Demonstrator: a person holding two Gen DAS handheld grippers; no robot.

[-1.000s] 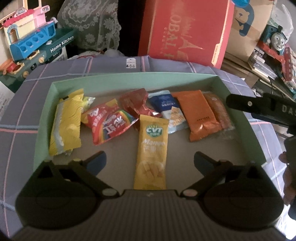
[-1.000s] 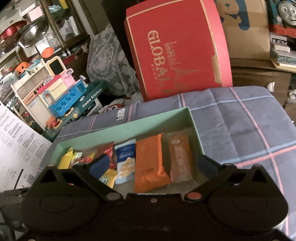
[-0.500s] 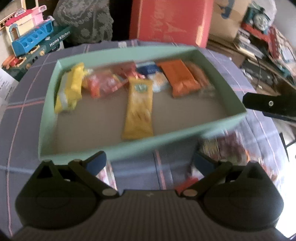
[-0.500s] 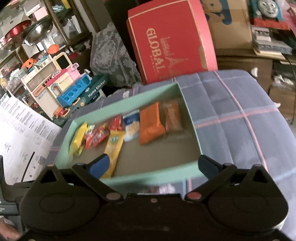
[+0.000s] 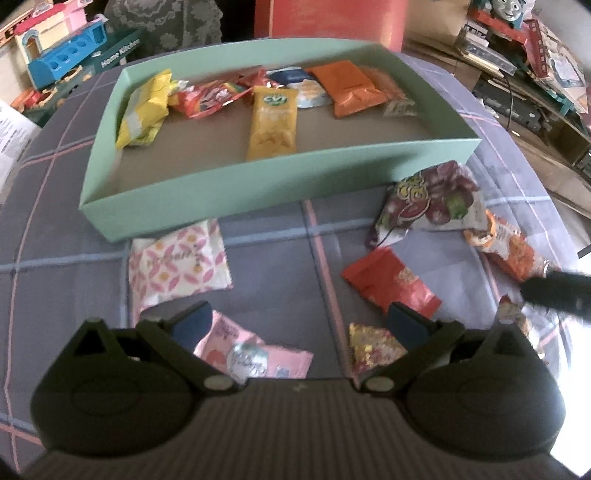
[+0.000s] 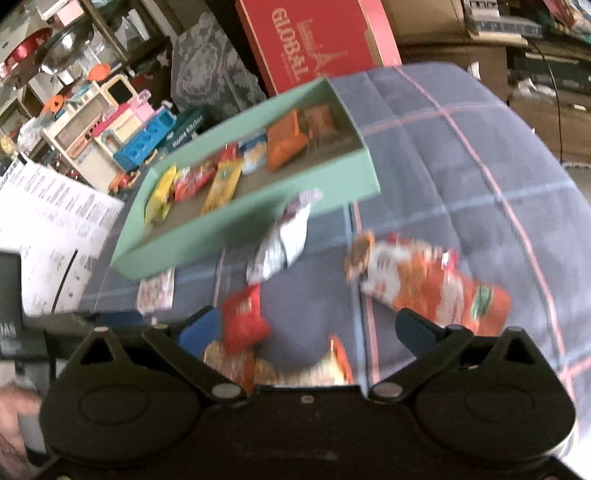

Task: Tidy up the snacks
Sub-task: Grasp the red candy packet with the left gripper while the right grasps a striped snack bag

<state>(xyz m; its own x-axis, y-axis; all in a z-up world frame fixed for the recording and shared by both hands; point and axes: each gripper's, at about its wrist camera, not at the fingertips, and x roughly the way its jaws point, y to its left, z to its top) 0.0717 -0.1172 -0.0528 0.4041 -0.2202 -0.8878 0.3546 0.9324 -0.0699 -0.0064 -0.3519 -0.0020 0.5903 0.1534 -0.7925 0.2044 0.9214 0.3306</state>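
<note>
A green tray point(image 5: 229, 188) point(image 6: 240, 236) on the plaid cloth holds several snack packets, among them a yellow mango bar point(image 5: 272, 123) and an orange pack point(image 5: 349, 88). In front of it lie loose snacks: a pink patterned pouch point(image 5: 177, 264), a pink packet point(image 5: 251, 356), a red packet point(image 5: 391, 288) point(image 6: 243, 319), a purple-and-white bag point(image 5: 428, 201) point(image 6: 284, 240) and an orange-and-white bag point(image 5: 506, 247) point(image 6: 432, 280). My left gripper point(image 5: 299, 323) hangs open over the pink packet, holding nothing. My right gripper point(image 6: 306, 328) is open above the red packet.
A red box point(image 6: 317, 40) leans behind the tray. Toy kitchen sets point(image 5: 66, 55) point(image 6: 122, 125) stand at the far left, printed paper point(image 6: 48, 229) to the left. Shelves with clutter and a toy train point(image 5: 509, 11) fill the right. The cloth point(image 6: 461, 166) slopes away at its right edge.
Both grippers have pulled back from over the tray toward the near side of the cloth. The loose snacks in front of the tray have come into view. Both stay open.
</note>
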